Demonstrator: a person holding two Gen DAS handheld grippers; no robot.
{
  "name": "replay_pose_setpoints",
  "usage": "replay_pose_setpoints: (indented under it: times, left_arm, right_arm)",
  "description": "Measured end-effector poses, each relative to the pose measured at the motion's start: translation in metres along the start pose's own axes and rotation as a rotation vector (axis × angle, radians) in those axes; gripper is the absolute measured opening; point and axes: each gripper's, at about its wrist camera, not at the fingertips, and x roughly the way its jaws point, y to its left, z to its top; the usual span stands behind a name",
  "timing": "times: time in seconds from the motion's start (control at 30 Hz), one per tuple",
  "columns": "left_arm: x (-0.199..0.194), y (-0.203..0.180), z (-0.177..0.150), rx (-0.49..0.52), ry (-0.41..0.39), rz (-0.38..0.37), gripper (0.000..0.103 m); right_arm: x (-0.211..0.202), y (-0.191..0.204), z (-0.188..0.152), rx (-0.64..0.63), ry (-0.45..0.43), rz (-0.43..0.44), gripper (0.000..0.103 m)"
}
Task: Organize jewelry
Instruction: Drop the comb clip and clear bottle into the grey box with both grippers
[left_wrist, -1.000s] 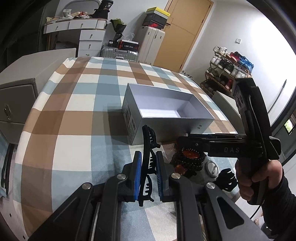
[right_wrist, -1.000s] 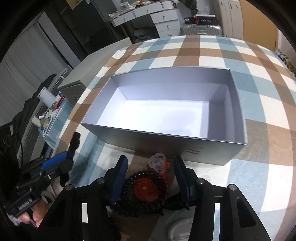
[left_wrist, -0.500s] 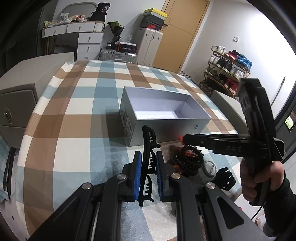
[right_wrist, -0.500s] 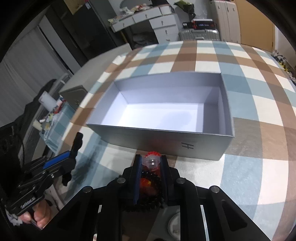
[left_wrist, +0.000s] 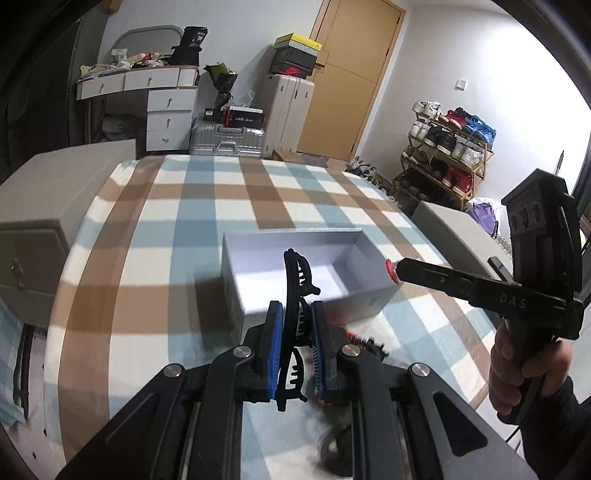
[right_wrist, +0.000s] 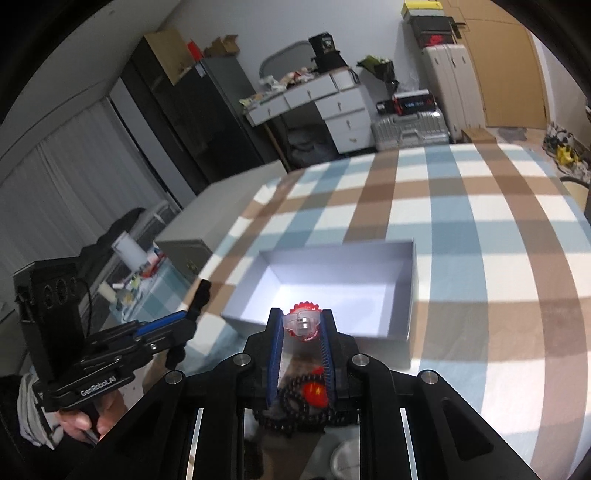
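A black hair claw clip (left_wrist: 293, 295) stands upright, clamped between the blue pads of the left gripper (left_wrist: 294, 341), lifted just in front of an open grey box (left_wrist: 236, 288) on a table with a blue, brown and white checked cloth (left_wrist: 147, 258). The right gripper (right_wrist: 302, 334) is clenched on a small clear ring with a red flower top (right_wrist: 303, 320), held above the box's near edge. Below it, a dark beaded bracelet (right_wrist: 291, 410) lies on the cloth.
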Motion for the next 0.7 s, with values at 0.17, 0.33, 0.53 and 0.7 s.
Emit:
replay_pose_setpoints:
  times: [0.17,0.33,0.53,0.7]
  left_arm:
    - [0.017,-0.002,0.02,0.005,0.0,-0.015,0.01]
    - [0.043,-0.008,0.036,-0.005,0.041,-0.076,0.01]
    - [0.068,-0.014,0.045,0.052,0.089,-0.091,0.01]
    - [0.083,-0.015,0.047,0.067,0.148,-0.122,0.01]
  right_arm:
    - [0.001,-0.007,0.014,-0.005,-0.026,0.041,0.018]
    - [0.012,-0.017,0.027,-0.004,-0.027,0.057,0.018]
    - [0.031,-0.033,0.037,0.015,-0.003,0.07,0.019]
    - [0.043,-0.041,0.038,0.03,0.026,0.074,0.019]
